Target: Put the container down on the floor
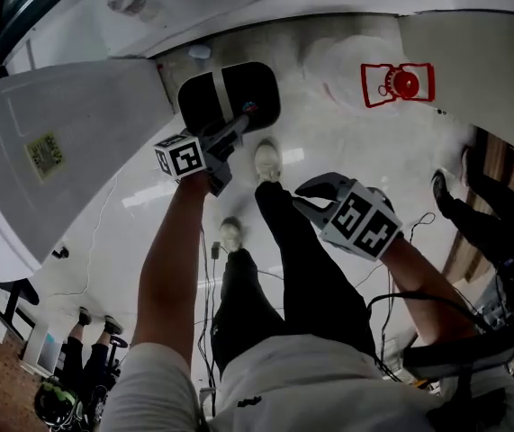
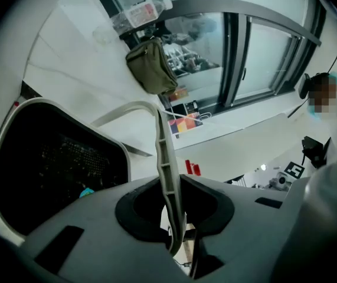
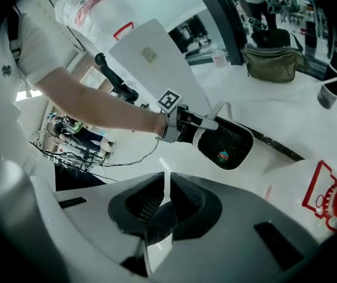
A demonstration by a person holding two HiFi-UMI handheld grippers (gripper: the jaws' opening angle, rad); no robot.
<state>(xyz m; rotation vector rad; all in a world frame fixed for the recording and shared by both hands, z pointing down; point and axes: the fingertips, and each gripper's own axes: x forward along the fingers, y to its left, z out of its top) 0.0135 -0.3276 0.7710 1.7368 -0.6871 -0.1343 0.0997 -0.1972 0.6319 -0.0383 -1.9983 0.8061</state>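
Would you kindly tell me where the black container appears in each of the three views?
Head view: container, upper centre.
Left gripper view: container at left.
Right gripper view: container, centre, slightly right.
Shared landmark: olive bag, in both gripper views only.

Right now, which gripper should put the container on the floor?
Left. The left gripper grips the handle of the container, above the floor; the right gripper is empty, away from it.

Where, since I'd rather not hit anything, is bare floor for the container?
Bare floor lies between the container, the front shoe and the red mark. Another strip runs between the white panel and the left arm. It is crowded lower down with cables, and at right with another person's legs.
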